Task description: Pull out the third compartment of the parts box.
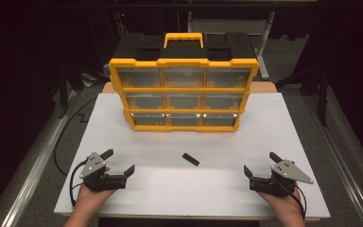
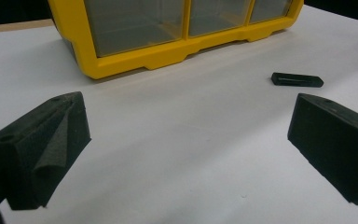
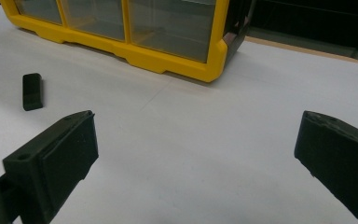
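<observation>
A yellow and black drawer organizer [image 1: 183,90] with clear drawers and a yellow handle stands upright at the back of the white table [image 1: 189,189]; its lower edge appears in the left gripper view [image 2: 168,51] and the right gripper view [image 3: 135,51]. A small flat black piece [image 1: 190,159] lies on the table in front of it, also seen as the black piece [image 2: 297,80] at right and the black piece [image 3: 32,91] at left. My left gripper [image 1: 121,161] rests open near the front left. My right gripper [image 1: 261,163] rests open near the front right. Both hold nothing.
The white board sits on a wooden table [image 1: 263,87] whose edge peeks out behind the organizer. Metal rails [image 1: 33,170] run along the left side and dark floor surrounds the table. Cables [image 1: 71,182] trail from both grippers.
</observation>
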